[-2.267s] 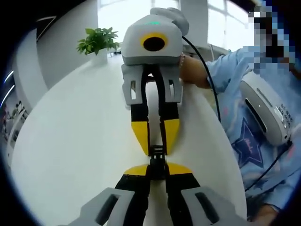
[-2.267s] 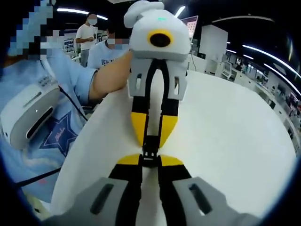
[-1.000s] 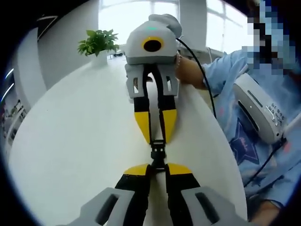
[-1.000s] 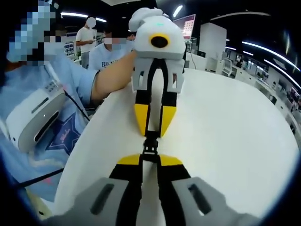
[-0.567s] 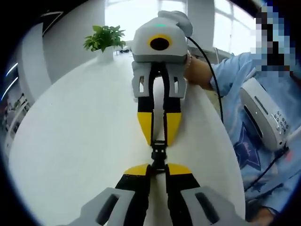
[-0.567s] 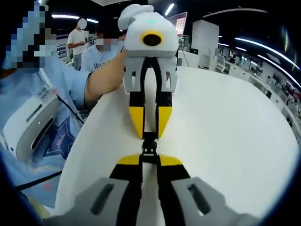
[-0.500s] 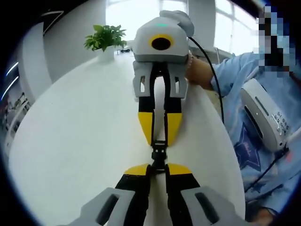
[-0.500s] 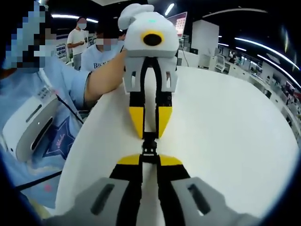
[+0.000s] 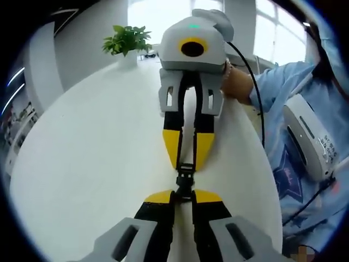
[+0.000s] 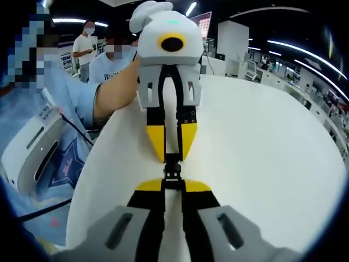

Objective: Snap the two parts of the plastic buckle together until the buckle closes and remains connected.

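Note:
A small black plastic buckle (image 9: 184,180) hangs in the air over the white round table (image 9: 87,158), stretched between two grippers that face each other tip to tip. My left gripper (image 9: 183,194) rises from the bottom of the left gripper view, shut on the near end. My right gripper (image 9: 188,165) comes down from the top, shut on the far end. In the right gripper view the buckle (image 10: 172,171) sits between my right gripper (image 10: 173,185) and the left gripper (image 10: 172,158). Its two parts look joined in one line; I cannot see whether they are latched.
A potted green plant (image 9: 127,41) stands at the table's far edge. A person in a light blue top (image 9: 283,93) sits close at the table's side, with a white device (image 9: 308,136) at the chest. Other people (image 10: 87,43) stand behind. The table (image 10: 262,164) spreads wide beside the grippers.
Compared with 2.3 s ago the two grippers' tips stand slightly farther apart, with more of the buckle showing between them. Both stay shut. The views have shifted a little with the hands.

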A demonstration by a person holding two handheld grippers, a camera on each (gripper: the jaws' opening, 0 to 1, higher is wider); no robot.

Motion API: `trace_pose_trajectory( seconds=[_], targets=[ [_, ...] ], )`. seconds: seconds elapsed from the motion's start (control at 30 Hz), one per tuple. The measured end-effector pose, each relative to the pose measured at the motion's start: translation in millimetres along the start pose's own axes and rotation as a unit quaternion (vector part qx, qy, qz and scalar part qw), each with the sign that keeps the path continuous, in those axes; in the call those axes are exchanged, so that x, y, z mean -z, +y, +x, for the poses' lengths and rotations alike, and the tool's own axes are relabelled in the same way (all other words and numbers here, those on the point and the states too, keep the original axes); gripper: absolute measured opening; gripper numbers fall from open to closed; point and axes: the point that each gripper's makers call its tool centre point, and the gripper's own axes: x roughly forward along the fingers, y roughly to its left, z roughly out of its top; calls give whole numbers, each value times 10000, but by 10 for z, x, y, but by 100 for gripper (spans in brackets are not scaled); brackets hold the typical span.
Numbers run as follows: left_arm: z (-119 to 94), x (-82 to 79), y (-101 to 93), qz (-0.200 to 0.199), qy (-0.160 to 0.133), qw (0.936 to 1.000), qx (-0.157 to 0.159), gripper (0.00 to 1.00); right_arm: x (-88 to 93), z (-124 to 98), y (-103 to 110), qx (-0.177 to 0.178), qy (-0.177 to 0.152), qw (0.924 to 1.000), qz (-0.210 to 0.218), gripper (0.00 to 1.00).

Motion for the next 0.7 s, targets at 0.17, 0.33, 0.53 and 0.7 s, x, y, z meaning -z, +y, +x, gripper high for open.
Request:
trace_pose_trajectory(
  seconds=[0.17, 0.33, 0.53, 0.7],
  targets=[
    [-6, -1, 12, -39, 46, 10000, -48, 10, -4, 2, -15, 28, 27, 10000, 46, 9],
    [-9, 6, 13, -33, 23, 10000, -57, 10, -3, 11, -16, 60, 26, 10000, 11, 9],
    [-9, 8, 12, 87, -22, 10000, -43, 12, -1, 16, -12, 22, -27, 10000, 3, 11],
    [3, -4, 23, 120, -61, 9999, -50, 12, -6, 21, -12, 24, -16, 10000, -29, 11]
  ],
)
